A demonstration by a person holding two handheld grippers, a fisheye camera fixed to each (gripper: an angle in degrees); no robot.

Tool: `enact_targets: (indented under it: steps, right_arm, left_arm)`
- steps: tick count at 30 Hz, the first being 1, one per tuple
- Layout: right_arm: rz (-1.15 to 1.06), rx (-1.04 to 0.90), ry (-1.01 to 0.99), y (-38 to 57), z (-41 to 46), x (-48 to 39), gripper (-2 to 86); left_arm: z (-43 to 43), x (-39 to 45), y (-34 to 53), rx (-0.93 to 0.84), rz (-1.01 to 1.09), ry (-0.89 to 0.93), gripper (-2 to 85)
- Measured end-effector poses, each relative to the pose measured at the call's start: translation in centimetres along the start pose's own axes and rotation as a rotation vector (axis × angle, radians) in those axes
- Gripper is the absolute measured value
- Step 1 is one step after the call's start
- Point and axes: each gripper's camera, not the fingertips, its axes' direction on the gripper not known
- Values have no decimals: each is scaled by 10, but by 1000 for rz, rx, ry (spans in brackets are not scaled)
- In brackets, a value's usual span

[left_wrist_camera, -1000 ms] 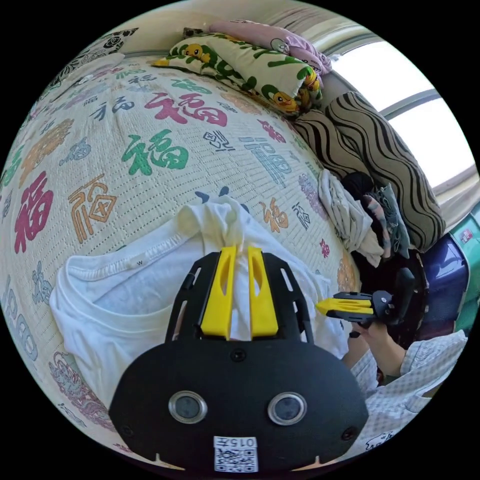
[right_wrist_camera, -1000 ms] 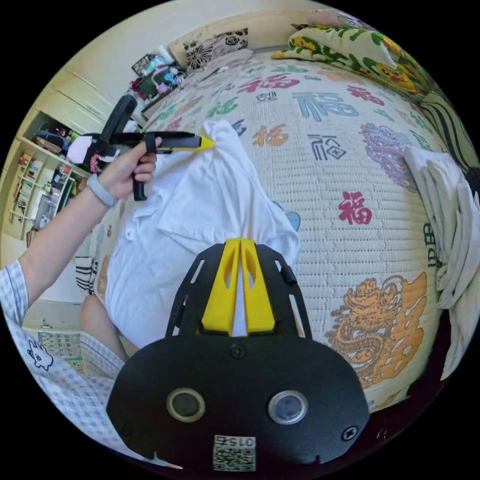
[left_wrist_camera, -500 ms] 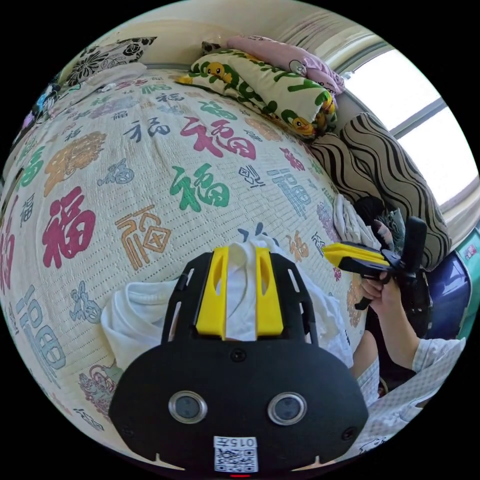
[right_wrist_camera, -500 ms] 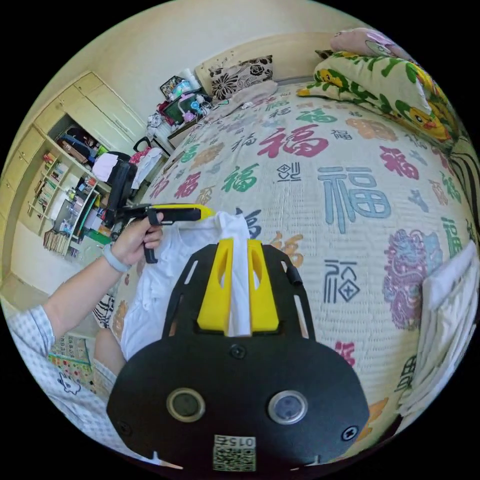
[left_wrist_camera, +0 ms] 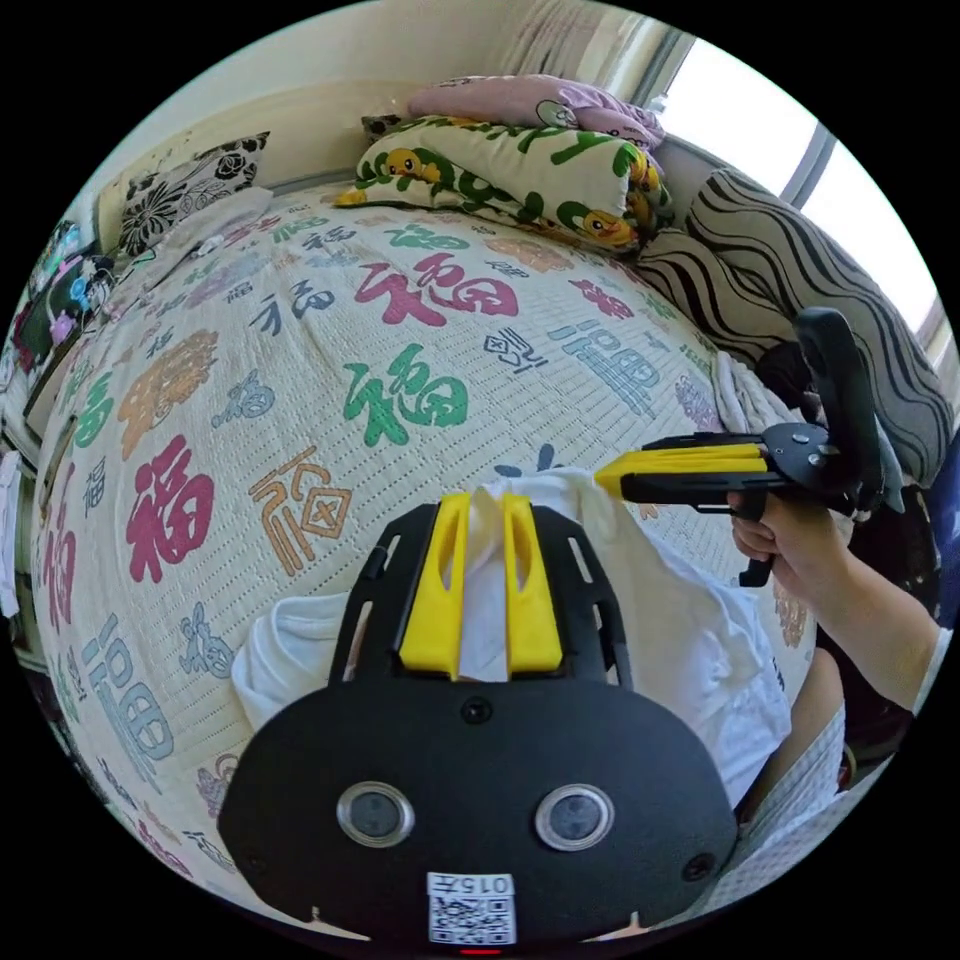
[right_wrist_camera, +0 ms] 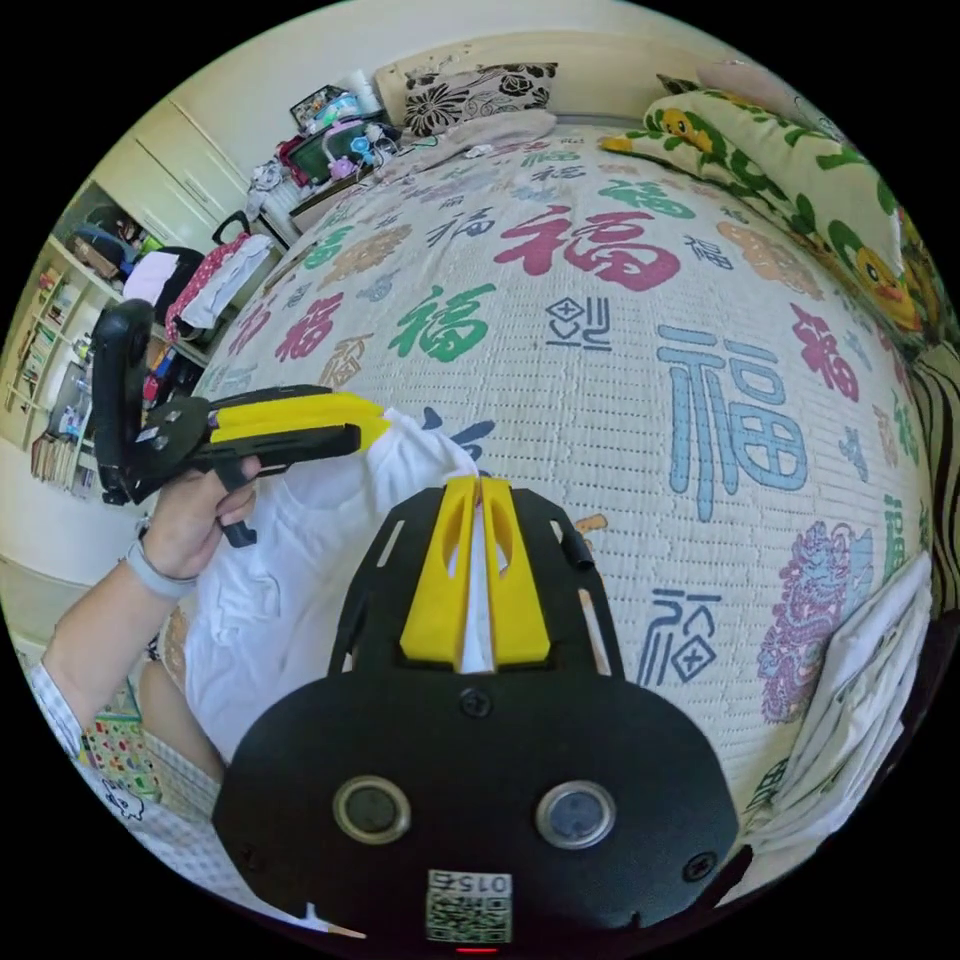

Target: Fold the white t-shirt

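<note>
Both my grippers, left [left_wrist_camera: 487,510] and right [right_wrist_camera: 478,492], clamped one edge of the t-shirt [right_wrist_camera: 300,560] side by side, its body hanging toward me over the bed [right_wrist_camera: 620,400].

We count one white cotton t-shirt [left_wrist_camera: 690,620], bunched on one cream woven bedspread printed with coloured characters [left_wrist_camera: 300,330]. We count two black hand-held grippers with yellow jaws: the left gripper [left_wrist_camera: 483,505] and the right gripper [right_wrist_camera: 478,490]. At the head and far side of the bed we count four cushions: one black-and-white floral pillow [left_wrist_camera: 185,185], one green-leaf pillow with yellow ducks [left_wrist_camera: 510,175], one pink pillow [left_wrist_camera: 540,98] stacked upon it, and one brown wavy-striped bolster [left_wrist_camera: 800,270]. One pale folded stack of cloth [right_wrist_camera: 870,680] lies at the bed's edge.
</note>
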Motion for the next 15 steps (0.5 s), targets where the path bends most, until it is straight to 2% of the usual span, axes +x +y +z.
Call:
enact_targets:
  steps: [2, 5, 7, 9, 12, 15]
  right_arm:
    - [14, 57, 69, -2, -9, -6, 39]
    - [44, 150, 291, -4, -26, -19, 60]
    - [-16, 165, 145, -7, -30, -34, 60]
    - [-121, 81, -125, -12, -17, -68, 64]
    - [-239, -35, -269, -15, 23, -128, 85]
    - [-311, -207, -286, -22, 73, -177, 81]
  left_arm:
    - [-34, -7, 20, 68, -39, 70, 92]
    - [-101, -15, 75, 98, -107, 41, 94]
    - [-132, -9, 115, 48, -81, 16, 93]
    - [-155, 3, 173, 16, -75, -16, 91]
    - [-158, 17, 229, -44, -89, -64, 94]
    - [-160, 24, 259, -19, -96, -90, 88]
